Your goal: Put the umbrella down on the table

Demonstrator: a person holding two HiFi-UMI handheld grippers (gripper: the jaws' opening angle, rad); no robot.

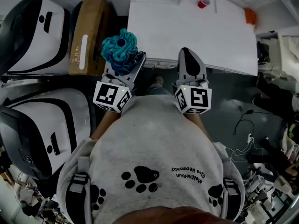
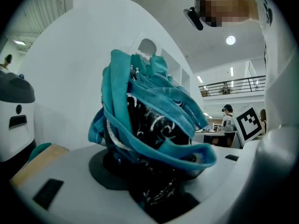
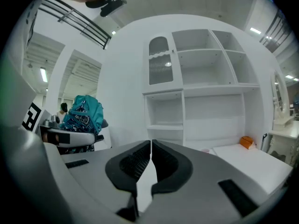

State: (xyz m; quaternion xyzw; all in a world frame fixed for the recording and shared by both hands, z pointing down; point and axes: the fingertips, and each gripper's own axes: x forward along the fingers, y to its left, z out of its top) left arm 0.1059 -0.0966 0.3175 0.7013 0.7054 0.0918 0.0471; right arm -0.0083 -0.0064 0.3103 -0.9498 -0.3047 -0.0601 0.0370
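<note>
A folded teal umbrella (image 1: 120, 50) with a dark patterned lining stands bunched upright between the jaws of my left gripper (image 1: 125, 62), which is shut on it. Up close in the left gripper view the umbrella (image 2: 149, 125) fills the space between the jaws. My right gripper (image 1: 189, 59) hangs level beside it, just short of the near edge of the white table (image 1: 187, 27); its jaws are shut with nothing between them (image 3: 149, 164). From the right gripper view the umbrella (image 3: 83, 115) shows at the left.
A red cup (image 1: 203, 3) and an orange object (image 1: 250, 16) sit at the table's far side. White machines (image 1: 42, 125) and a cardboard box (image 1: 87, 34) stand to the left. A white shelf unit (image 3: 201, 92) rises behind the table. Cables clutter the floor (image 1: 247, 134) at the right.
</note>
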